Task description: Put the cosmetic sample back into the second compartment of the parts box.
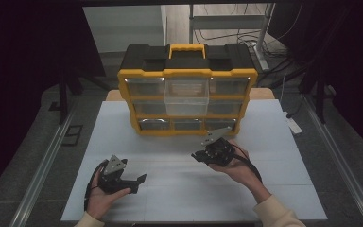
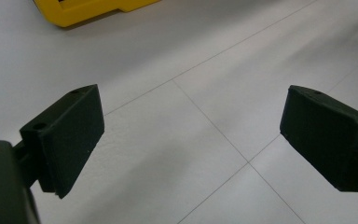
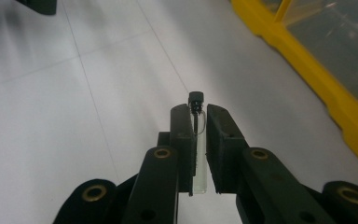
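Looking down from the high view, the right gripper sits near the yellow organizer; the left gripper rests apart.

Left gripper view: jaws spread wide over the white table.

Right gripper view: jaws clamp a slim clear vial, black-capped, above the table.

Organizer at table rear; middle top drawer pulled out; vial between right tongs.

A small clear vial with a black cap was clamped between the jaws of the right hand-held gripper. It lay along the jaws, its cap poking just past their tips and its clear end back between them. It hung above the white desk, near the yellow organizer.
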`<state>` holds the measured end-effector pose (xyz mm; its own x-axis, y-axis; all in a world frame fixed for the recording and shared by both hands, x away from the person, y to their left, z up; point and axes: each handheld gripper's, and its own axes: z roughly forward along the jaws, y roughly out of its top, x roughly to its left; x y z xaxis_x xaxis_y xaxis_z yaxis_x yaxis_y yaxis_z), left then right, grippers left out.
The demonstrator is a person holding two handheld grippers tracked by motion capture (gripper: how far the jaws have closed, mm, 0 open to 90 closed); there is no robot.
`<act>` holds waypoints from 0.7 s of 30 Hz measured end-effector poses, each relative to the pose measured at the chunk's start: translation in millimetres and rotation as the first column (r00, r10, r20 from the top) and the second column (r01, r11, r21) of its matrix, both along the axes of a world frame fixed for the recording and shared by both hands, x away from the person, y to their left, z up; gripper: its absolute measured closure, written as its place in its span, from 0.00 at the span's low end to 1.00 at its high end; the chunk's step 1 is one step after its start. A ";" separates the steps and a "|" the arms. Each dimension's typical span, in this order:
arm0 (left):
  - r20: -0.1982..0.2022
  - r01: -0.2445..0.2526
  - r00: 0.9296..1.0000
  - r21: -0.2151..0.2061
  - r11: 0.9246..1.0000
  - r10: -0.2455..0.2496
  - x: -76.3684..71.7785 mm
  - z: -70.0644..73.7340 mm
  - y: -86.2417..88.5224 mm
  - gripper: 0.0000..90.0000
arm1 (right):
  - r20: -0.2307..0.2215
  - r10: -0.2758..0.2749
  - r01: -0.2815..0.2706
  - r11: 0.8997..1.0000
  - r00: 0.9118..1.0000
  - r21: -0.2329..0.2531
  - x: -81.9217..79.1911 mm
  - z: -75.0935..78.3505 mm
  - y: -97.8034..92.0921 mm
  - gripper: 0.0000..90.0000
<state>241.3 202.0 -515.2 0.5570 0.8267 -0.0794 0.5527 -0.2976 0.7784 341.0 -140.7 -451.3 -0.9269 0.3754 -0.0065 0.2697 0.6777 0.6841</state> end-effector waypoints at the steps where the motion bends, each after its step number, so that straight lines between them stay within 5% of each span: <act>1: 0.000 0.000 1.000 0.001 1.000 0.000 0.0 0.0 -0.1 0.08 | 0.006 0.002 -0.002 1.000 1.000 0.018 -0.5 2.3 -1.9 0.90; 13: 0.005 -0.001 1.000 0.001 1.000 0.001 -0.1 0.3 0.1 0.08 | 0.024 -0.049 0.046 0.992 0.999 0.119 -2.4 17.1 -20.7 0.90; 21: 0.006 -0.002 1.000 -0.001 1.000 0.002 0.1 0.3 -0.1 0.08 | 0.049 -0.090 0.079 0.978 0.995 0.196 -5.1 31.3 -32.5 0.90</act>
